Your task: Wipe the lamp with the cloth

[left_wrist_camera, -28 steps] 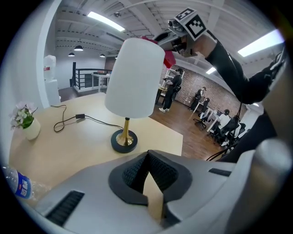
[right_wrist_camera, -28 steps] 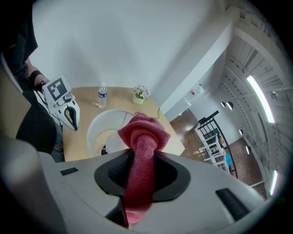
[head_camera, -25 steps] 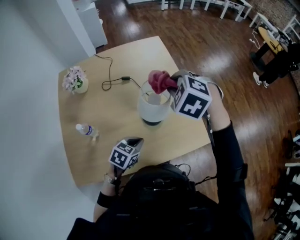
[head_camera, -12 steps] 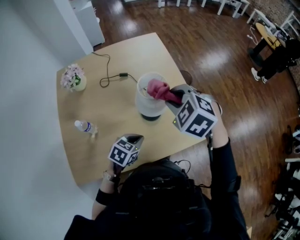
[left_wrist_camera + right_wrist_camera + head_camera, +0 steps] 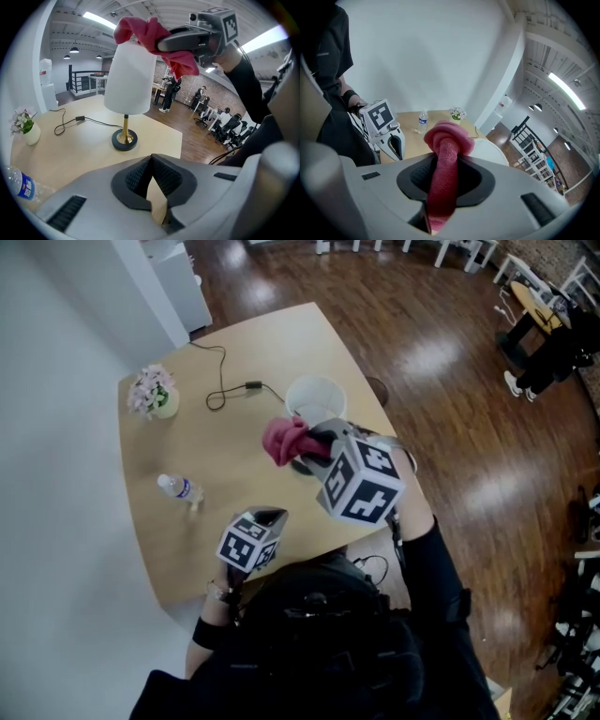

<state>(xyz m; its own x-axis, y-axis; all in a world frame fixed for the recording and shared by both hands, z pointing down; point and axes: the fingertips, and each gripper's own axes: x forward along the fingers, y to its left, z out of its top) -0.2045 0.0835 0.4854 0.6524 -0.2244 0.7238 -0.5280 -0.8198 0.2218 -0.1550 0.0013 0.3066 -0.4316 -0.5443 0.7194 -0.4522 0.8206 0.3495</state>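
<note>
Table [image 5: 216,456]: pale wood, spread below both claws.

Lamp [image 5: 315,397] [image 5: 129,79] [image 5: 490,150]: white shade on a brass stem with a dark round base. It stands just ahead of the right claw [image 5: 314,442] [image 5: 445,187] and slightly to its right. From the left claw [image 5: 267,518] [image 5: 152,173] it is farther ahead, well apart.

Right claw: clamped on the red cloth [image 5: 286,440] [image 5: 154,35] [image 5: 445,159]. A twisted band runs between the jaws and a bunched knob sticks out past the tips. In the left gripper view the knob appears to be laid against the shade's upper edge.

Left claw: jaws together with nothing between them, held low over the table's near edge.

Step judged: the shade is being wiped. Notes for doing it well:
- The clamp should be kept firm, so only the soft knob meets the shade and never the jaws.
- Pressure should be kept light and carried round the shade, since a tall lamp on a small base is likely to tip.
- The base could be steadied by the left claw.
</note>
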